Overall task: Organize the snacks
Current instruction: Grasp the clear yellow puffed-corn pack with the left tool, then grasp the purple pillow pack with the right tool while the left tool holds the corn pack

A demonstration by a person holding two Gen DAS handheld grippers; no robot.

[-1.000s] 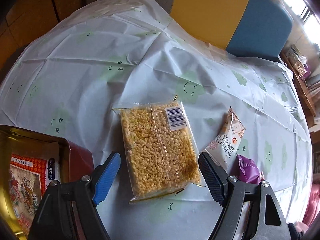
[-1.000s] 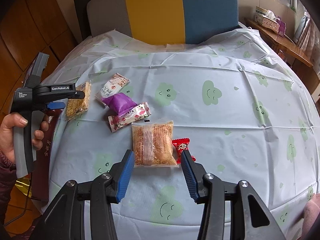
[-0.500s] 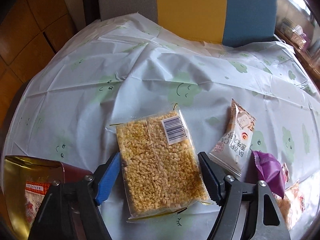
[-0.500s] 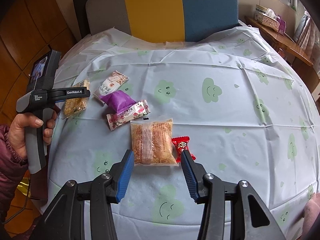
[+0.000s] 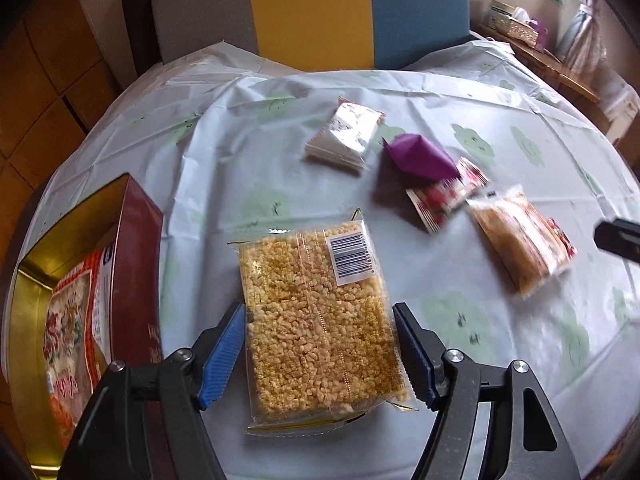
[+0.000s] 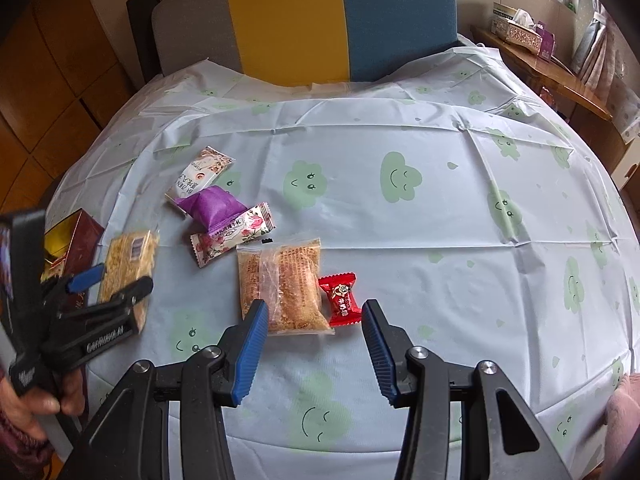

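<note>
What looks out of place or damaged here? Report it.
Nothing looks damaged or spilled. The snacks lie loose on the tablecloth rather than in the open tin box: a purple pouch rests partly on the rose-print packet, and the puffed-rice cake pack sits between the left gripper's closing jaws, not yet pinched.

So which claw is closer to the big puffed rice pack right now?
Left. The left claw straddles the puffed rice pack, fingers either side; the right claw hangs by the red candy.
</note>
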